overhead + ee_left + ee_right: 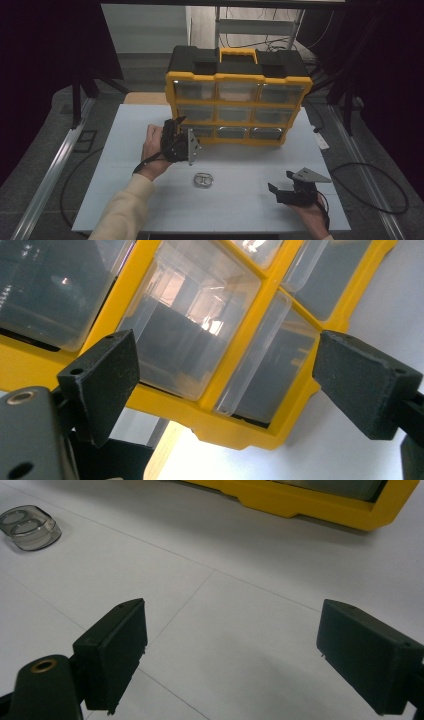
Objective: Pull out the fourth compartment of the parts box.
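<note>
Your left gripper (186, 134), jaws spread, sits just at the bottom-left drawer (199, 131) of the yellow organizer (238, 105), which stands upright at the far side of the table (120, 150), long axis across it. A small clear container (203, 180) lies on open table between your hands. Your right gripper (281, 182), jaws spread, hovers near the front right edge. No writing is readable.

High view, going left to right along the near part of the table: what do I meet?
Left hand-held gripper → small clear container → right hand-held gripper.
</note>
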`<state>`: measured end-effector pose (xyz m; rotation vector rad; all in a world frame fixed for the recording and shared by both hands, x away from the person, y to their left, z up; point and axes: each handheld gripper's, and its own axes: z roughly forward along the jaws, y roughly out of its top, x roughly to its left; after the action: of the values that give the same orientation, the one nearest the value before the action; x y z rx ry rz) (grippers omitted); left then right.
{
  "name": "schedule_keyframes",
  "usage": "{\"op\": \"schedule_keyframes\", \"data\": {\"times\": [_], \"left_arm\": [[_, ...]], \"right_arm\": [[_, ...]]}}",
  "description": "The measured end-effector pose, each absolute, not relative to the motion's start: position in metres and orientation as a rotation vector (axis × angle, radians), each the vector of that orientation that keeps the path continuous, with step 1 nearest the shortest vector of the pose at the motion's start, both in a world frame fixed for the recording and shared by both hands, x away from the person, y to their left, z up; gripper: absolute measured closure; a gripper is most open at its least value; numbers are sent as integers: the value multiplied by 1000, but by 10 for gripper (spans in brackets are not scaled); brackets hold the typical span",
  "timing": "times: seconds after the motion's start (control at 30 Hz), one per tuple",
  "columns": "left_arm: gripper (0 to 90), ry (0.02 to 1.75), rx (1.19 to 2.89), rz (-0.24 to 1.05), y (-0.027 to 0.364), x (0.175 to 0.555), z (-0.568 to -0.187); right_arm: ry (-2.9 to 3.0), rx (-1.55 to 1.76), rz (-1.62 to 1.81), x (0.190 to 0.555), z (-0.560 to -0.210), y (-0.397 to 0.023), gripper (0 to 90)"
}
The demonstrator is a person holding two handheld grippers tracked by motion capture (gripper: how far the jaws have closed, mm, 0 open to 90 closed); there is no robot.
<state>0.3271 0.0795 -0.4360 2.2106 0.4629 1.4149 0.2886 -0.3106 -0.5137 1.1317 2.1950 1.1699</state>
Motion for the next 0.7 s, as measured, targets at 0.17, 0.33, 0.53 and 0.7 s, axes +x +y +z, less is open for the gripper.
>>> {"op": "schedule_keyframes", "data": {"times": [0.17, 0.33, 0.53, 0.7], "left_arm": [[128, 462, 2207, 1418, 79, 331, -436], [129, 457, 2209, 1434, 77, 335, -437], [130, 445, 2210, 1453, 75, 339, -438], [129, 440, 2211, 1457, 73, 341, -436]], "right_arm": [[2195, 1132, 1170, 289, -514, -311, 137], [2196, 1134, 1170, 289, -514, -311, 137], [2196, 1133, 1173, 288, -514, -310, 137], [2195, 1137, 1169, 289, -514, -311, 137]]}}
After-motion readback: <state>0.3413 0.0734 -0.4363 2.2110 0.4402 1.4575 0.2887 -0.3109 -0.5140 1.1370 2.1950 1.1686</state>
